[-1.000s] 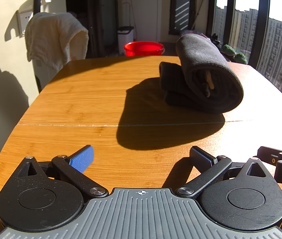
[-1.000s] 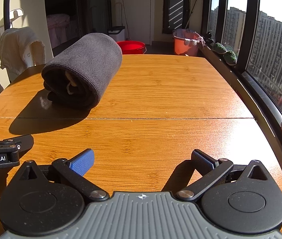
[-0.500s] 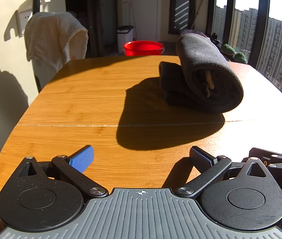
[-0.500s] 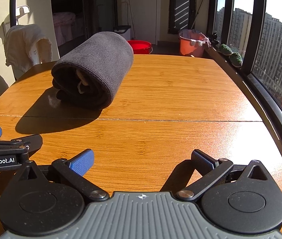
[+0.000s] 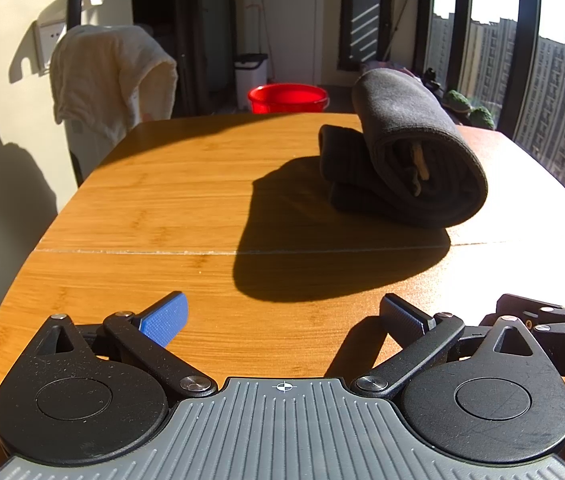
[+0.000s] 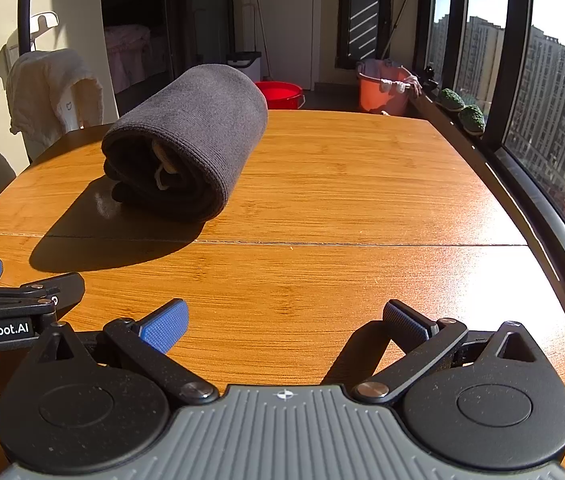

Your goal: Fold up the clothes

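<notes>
A dark grey garment (image 5: 410, 148) lies rolled and folded on the wooden table (image 5: 202, 184), with a pale cord showing at its open end. In the right wrist view the same roll (image 6: 190, 140) sits left of centre. My left gripper (image 5: 282, 316) stands open near the table's front edge, well short of the roll, with nothing between its fingers. My right gripper (image 6: 284, 322) is open too, empty, and to the right of the left one. The left gripper's side (image 6: 10, 304) shows at the right wrist view's left edge.
A white towel (image 5: 106, 76) hangs over a stand beyond the table's far left. A red basin (image 5: 288, 98) and an orange bucket (image 6: 382, 88) sit on the floor behind. Windows and a ledge with small plants (image 6: 462, 108) run along the right side.
The right wrist view has swung leftwards, so the roll now appears nearer its centre. The left gripper has barely moved. Both grippers stay open.
</notes>
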`<state>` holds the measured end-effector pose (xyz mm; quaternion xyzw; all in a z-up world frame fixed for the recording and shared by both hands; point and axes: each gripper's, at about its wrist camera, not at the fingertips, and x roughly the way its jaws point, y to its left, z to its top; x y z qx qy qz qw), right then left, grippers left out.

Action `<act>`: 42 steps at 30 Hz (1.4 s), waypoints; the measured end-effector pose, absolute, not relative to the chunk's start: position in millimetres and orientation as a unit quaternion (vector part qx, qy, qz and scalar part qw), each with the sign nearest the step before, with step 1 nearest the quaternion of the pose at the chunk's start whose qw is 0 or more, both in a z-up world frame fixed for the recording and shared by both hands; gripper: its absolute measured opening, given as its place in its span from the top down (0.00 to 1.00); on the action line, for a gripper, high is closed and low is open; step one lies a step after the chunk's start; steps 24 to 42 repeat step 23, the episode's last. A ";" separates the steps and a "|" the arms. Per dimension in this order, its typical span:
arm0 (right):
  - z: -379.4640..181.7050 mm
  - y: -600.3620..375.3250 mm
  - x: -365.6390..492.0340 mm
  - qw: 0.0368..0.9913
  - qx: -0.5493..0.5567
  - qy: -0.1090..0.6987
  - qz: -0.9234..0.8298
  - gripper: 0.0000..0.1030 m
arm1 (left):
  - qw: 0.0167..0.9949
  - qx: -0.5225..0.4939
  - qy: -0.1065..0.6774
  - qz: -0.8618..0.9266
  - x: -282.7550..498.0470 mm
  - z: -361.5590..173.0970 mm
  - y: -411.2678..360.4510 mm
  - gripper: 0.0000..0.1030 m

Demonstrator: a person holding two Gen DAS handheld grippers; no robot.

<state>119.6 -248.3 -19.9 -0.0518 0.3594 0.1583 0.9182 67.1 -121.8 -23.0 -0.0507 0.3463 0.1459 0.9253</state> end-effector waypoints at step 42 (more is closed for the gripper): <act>-19.4 -248.6 122.0 0.918 -0.050 0.359 0.159 0.00 | 0.926 -0.051 0.346 0.145 66.8 -22.7 -121.0 0.00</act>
